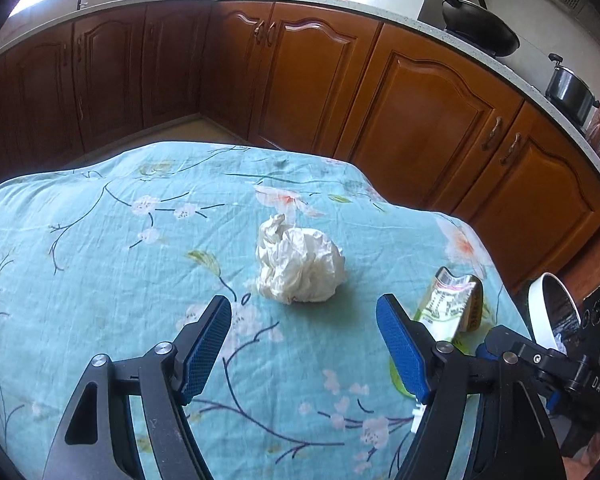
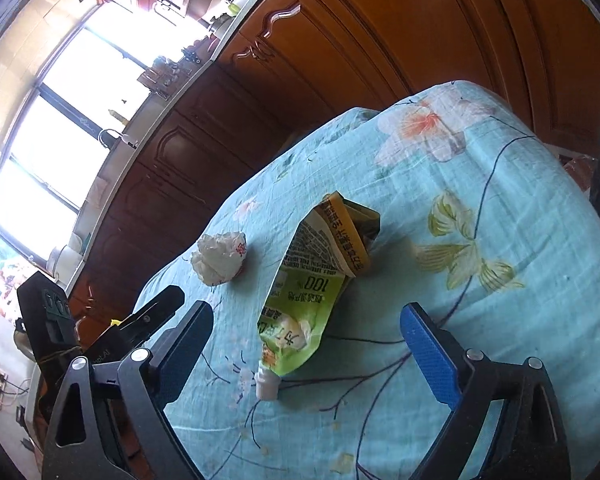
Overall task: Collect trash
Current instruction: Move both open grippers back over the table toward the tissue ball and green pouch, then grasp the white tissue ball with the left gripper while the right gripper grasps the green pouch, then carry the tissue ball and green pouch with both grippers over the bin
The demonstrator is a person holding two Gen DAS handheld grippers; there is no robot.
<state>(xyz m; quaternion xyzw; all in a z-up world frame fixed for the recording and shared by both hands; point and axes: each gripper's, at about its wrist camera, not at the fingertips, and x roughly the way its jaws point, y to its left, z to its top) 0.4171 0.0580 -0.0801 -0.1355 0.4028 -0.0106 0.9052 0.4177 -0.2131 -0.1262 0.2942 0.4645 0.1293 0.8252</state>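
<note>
My left tool (image 1: pixel 304 344) hangs released over the tabletop (image 1: pixel 100 272), its blue pads spread wide and empty. The tissue wad (image 1: pixel 300 266) sits just ahead of it, toward the tabletop's far edge. My right tool (image 2: pixel 306 344) is released too, its pads on either side of the pouch (image 2: pixel 312 288) without touching it. The pouch lies flat near the right edge, cap (image 2: pixel 266 386) toward me. A white bin (image 1: pixel 540 312) stands just past that edge.
</note>
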